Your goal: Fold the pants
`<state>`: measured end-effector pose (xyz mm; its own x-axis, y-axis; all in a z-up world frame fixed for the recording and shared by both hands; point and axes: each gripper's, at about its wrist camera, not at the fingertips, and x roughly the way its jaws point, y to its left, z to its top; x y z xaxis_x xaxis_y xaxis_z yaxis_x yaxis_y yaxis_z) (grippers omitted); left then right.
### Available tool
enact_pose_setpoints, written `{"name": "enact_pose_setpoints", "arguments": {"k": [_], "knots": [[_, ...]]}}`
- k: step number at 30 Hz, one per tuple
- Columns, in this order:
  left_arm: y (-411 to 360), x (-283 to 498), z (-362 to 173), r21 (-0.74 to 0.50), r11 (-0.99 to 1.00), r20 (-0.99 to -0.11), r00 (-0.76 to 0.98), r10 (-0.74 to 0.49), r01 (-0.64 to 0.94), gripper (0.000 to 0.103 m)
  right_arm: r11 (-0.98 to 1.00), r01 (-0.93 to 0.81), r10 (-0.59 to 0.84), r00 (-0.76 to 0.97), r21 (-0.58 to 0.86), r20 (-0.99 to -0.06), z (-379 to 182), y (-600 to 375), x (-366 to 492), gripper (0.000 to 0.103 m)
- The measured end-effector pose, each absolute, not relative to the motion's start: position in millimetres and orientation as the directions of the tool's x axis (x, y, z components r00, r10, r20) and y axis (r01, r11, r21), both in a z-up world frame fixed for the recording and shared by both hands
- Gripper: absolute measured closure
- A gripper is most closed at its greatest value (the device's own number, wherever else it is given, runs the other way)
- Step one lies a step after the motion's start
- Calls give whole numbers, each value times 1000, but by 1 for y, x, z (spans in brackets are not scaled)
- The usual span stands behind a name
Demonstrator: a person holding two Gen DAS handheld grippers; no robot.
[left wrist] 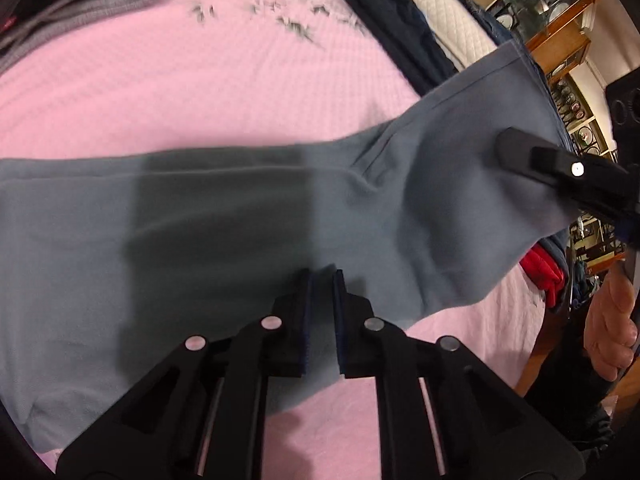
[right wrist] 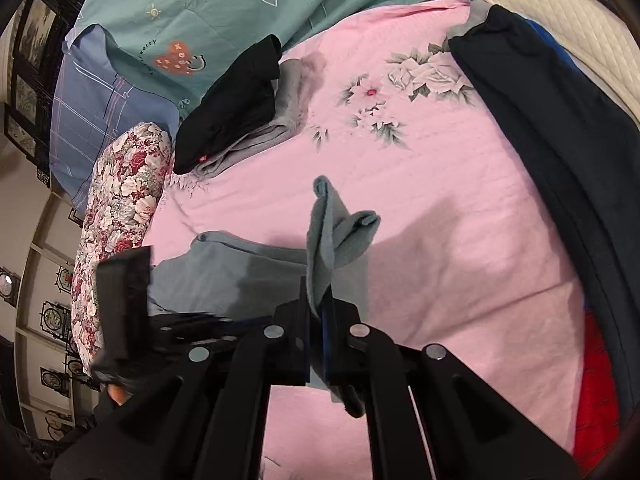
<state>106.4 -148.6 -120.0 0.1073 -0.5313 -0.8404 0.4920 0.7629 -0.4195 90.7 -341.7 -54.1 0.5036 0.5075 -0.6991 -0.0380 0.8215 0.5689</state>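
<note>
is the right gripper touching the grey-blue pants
Touching. The right wrist view shows the right gripper with its jaws closed on a bunched edge of the grey-blue pants, fabric sticking up between them.

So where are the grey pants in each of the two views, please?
Left wrist view: the grey pants stretch across the middle, from the left edge to the upper right.
Right wrist view: a bunched part of the pants stands up at centre from the right tool; the rest lies flat to its left.
Shared landmark: the pink sheet under the pants.
</note>
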Motion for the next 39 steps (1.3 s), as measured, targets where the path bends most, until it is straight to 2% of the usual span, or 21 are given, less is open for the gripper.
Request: {"name": "enact_pose_setpoints", "arguments": {"k": [3, 7, 10, 14, 18, 23, 28, 29, 30, 32, 35, 39], "knots": [[-127, 105, -106, -470, 750, -809, 113, -577, 466, 92, 819, -22, 511, 483, 574, -711, -62, -336, 97, 99], [-65, 103, -76, -494, 773, -751, 254, -610, 398, 88, 815, -17, 518, 469, 579, -715, -66, -332, 100, 99], [-2, 100, -61, -487, 816, -724, 378, -577, 312, 84, 821, -27, 515, 464, 570, -721, -64, -322, 104, 99], [71, 89, -56, -446, 876, -728, 495, -475, 185, 80, 821, -75, 535, 445, 566, -718, -58, -293, 111, 99], [113, 97, -72, -475, 870, -747, 462, -477, 131, 78, 826, -176, 555, 410, 535, -723, -46, -234, 129, 99], [137, 100, -93, -471, 877, -760, 459, -460, 99, 74, 850, -257, 524, 323, 460, -788, -59, -141, 164, 99], [159, 114, -120, -455, 889, -795, 423, -435, 59, 72, 894, -291, 415, 252, 341, -874, -89, -68, 181, 99], [161, 115, -121, -464, 884, -787, 428, -444, 63, 70, 904, -293, 386, 247, 311, -889, -95, -60, 184, 95], [163, 116, -122, -468, 881, -785, 427, -449, 66, 70, 909, -293, 368, 225, 297, -902, -102, -53, 187, 88], [164, 118, -123, -473, 878, -781, 428, -455, 70, 70, 892, -286, 403, 157, 349, -901, -108, -49, 192, 73], [168, 118, -125, -491, 868, -773, 427, -470, 67, 70, 840, -266, 524, 169, 473, -835, -81, -65, 190, 71], [168, 118, -125, -497, 865, -769, 427, -476, 68, 70, 878, -286, 465, 309, 385, -830, -49, -84, 177, 70]]}}
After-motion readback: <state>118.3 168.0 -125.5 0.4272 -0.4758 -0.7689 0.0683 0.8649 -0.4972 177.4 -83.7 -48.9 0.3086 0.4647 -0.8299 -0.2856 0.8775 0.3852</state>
